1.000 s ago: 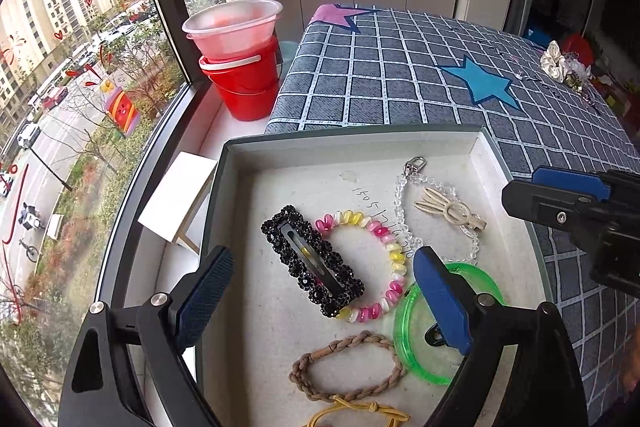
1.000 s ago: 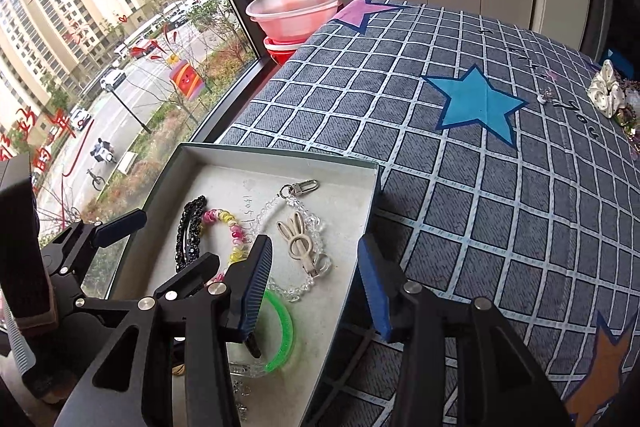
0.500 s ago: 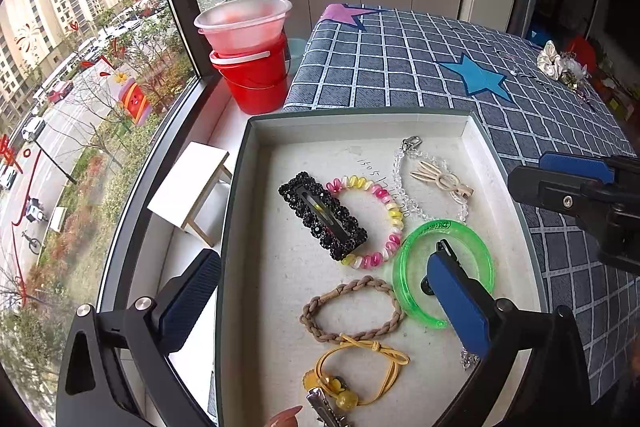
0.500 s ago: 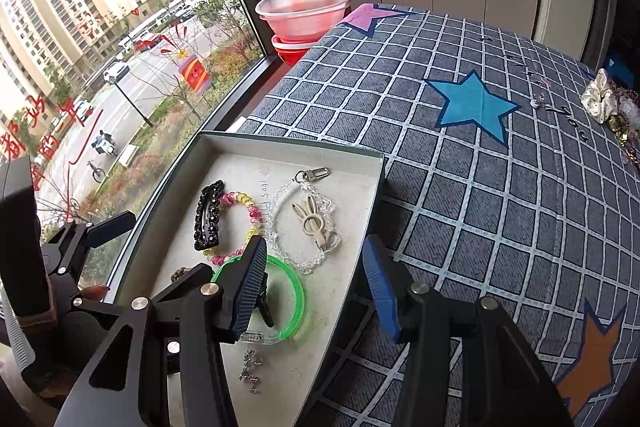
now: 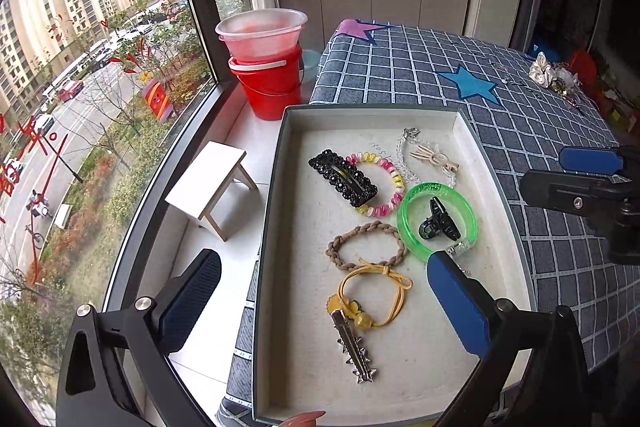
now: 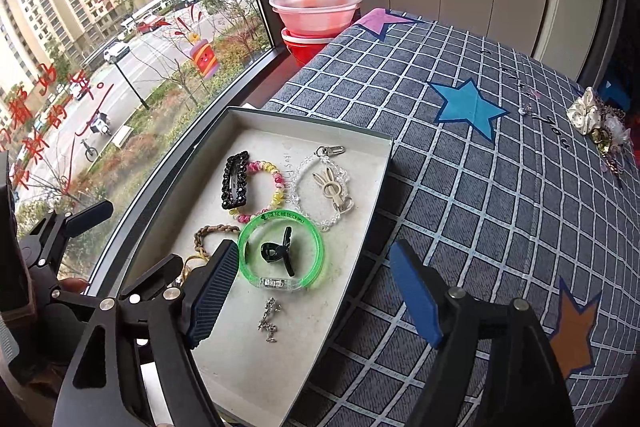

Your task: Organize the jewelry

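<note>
Jewelry tray (image 5: 276, 187): spiked clip (image 5: 354, 347) in left view only; both jaws open, empty.

We count one tray (image 5: 276, 227), two bracelets (image 5: 438, 223), three hair ties (image 5: 366, 247), four clips (image 5: 342, 177), two buckets (image 5: 268, 89).

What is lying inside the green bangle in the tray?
A small black claw clip lies inside the green bangle, on the tray floor. Nothing else shows inside; the floor beneath the clip is covered.
</note>
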The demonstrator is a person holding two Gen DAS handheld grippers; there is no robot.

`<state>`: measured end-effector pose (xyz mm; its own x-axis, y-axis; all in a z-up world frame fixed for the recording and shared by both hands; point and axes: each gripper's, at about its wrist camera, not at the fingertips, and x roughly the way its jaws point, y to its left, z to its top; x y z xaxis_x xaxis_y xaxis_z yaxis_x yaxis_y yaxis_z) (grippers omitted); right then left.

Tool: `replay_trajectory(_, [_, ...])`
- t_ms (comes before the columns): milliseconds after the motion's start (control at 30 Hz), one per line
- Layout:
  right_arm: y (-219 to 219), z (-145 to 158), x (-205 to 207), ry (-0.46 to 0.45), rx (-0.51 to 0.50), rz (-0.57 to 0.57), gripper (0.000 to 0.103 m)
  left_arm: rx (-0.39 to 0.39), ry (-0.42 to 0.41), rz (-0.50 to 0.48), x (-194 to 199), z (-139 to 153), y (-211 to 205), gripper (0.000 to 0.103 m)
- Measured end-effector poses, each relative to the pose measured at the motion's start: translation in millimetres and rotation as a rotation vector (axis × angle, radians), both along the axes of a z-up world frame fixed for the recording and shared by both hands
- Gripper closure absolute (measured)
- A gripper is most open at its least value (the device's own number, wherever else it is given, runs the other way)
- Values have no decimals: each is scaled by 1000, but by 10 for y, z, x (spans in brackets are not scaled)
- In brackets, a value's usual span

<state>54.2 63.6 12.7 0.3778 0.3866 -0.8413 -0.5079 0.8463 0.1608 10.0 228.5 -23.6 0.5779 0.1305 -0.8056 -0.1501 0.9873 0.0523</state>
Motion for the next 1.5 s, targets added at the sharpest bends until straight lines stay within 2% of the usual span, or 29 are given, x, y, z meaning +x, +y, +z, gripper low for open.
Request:
replay_trajectory(267, [-56,104,-184,-6,-6,-14,17,-35,-27,28,-250,178,27,0])
replay_trajectory(533, [-47,148,-342,-27,-43,-24,16,-14,-41,17,-438,279,-59,0])
replay_trajectory(800, [-77,158,-479,-42,-94,-39,16,-15,-25,23,-538,282,-128,0])
replay_trajectory(1500, [-132,96,-543,-47,-112,-41,16,6,11,39,-582,212,-174,0])
